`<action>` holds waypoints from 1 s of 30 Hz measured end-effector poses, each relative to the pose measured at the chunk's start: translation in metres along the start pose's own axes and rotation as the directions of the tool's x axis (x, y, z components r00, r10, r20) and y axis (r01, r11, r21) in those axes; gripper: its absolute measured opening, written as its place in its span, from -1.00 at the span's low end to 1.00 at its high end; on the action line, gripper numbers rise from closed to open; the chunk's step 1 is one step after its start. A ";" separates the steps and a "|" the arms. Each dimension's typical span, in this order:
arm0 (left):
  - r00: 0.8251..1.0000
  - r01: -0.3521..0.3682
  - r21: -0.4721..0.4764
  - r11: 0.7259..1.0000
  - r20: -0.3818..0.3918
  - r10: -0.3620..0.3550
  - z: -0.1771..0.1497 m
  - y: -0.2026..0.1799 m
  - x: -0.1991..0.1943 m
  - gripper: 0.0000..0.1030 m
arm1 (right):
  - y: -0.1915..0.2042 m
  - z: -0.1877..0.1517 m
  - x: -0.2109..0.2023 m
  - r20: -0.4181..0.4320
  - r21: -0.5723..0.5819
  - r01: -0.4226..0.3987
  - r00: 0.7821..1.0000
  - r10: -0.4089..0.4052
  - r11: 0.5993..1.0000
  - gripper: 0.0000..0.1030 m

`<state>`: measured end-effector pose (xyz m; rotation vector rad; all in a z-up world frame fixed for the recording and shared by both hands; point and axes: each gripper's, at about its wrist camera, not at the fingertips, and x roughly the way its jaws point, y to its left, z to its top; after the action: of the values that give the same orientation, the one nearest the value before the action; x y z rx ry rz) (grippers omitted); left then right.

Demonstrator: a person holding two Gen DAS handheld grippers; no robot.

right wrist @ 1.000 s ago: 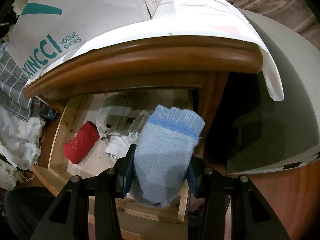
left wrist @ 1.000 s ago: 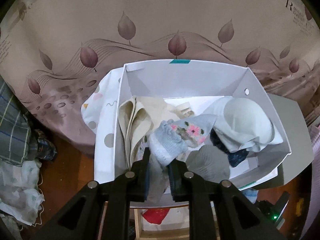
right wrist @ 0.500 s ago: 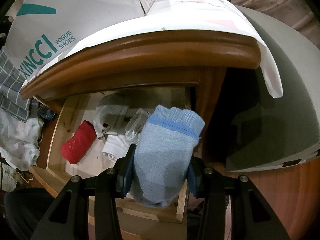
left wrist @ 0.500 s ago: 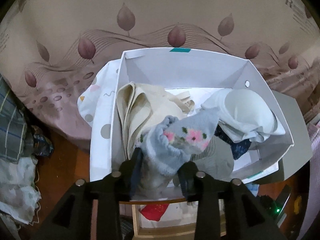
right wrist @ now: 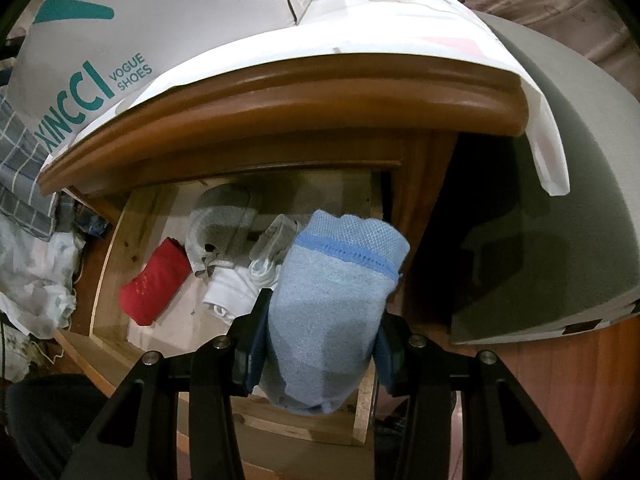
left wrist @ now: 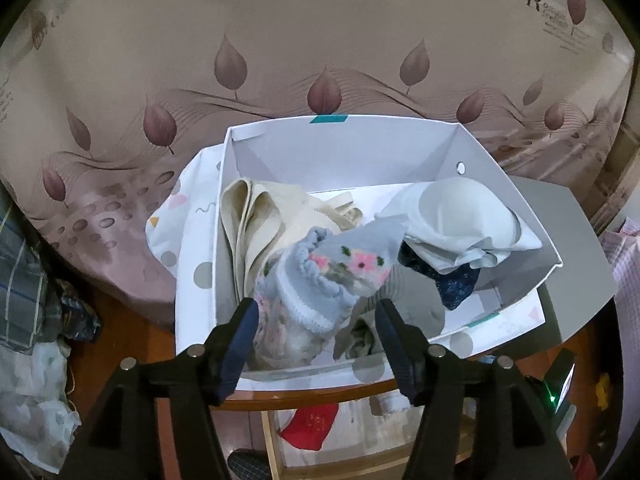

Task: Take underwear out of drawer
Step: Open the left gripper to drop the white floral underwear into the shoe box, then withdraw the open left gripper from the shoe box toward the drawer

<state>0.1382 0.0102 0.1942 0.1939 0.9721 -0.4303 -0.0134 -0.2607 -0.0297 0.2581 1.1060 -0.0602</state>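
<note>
Left tongs (left wrist: pixel 314 312) are gaping wide at lower centre, empty, above the floral socks (left wrist: pixel 320 276) lying in the white box (left wrist: pixel 360 148). Right tongs (right wrist: pixel 320 320) are pinching a folded blue garment (right wrist: pixel 336 292) over the open drawer (right wrist: pixel 108 248), where red (right wrist: pixel 156 282), grey (right wrist: pixel 220 220) and white (right wrist: pixel 232 288) pieces are waiting; roughly midway, I judge.

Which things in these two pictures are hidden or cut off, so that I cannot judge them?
- Right wrist view: the rolled light-blue knitted cloth in the right tongs covers the wooden drawer's right part.
- Left wrist view: the grey flowered sock covers garments beneath it in the white cardboard box.
- Left wrist view: the red folded cloth is partly behind the left tongs.
</note>
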 end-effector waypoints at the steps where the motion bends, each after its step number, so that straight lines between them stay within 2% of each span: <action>1: 1.000 0.005 0.002 1.000 0.005 -0.005 -0.001 0.000 -0.003 0.23 | 0.001 0.000 0.000 0.000 0.001 0.001 1.000 -0.001 1.000 -0.19; 12: 0.998 0.059 -0.035 0.998 0.039 -0.058 -0.002 0.003 -0.019 0.30 | 0.002 0.000 -0.002 0.002 -0.007 0.001 1.000 -0.001 1.000 -0.19; 17: 0.988 0.126 -0.051 0.991 0.096 -0.121 -0.007 0.006 -0.031 0.30 | 0.004 0.001 -0.001 0.005 -0.007 -0.001 1.000 0.001 1.000 -0.19; 20: 0.984 0.121 -0.039 0.992 0.136 -0.115 -0.008 0.004 -0.041 0.30 | 0.006 0.001 0.001 0.004 -0.010 0.002 1.000 -0.002 1.000 -0.19; 24: 0.966 0.065 -0.052 0.997 0.254 -0.050 -0.018 0.005 -0.064 0.30 | 0.007 0.000 0.000 0.005 -0.012 0.008 1.000 -0.008 1.000 -0.19; 28: 0.938 -0.094 -0.071 0.993 0.329 0.112 -0.042 0.005 -0.083 0.30 | 0.008 -0.001 0.001 0.003 -0.015 0.025 1.000 -0.025 1.000 -0.19; 30: 0.927 -0.175 -0.090 0.981 0.322 0.194 -0.057 0.007 -0.085 0.30 | 0.008 -0.001 0.003 -0.005 -0.012 0.030 1.000 -0.030 0.999 -0.19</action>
<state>0.0571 0.0593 0.2328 0.1520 0.6292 -0.2489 -0.0120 -0.2523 -0.0311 0.2309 1.1156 -0.0797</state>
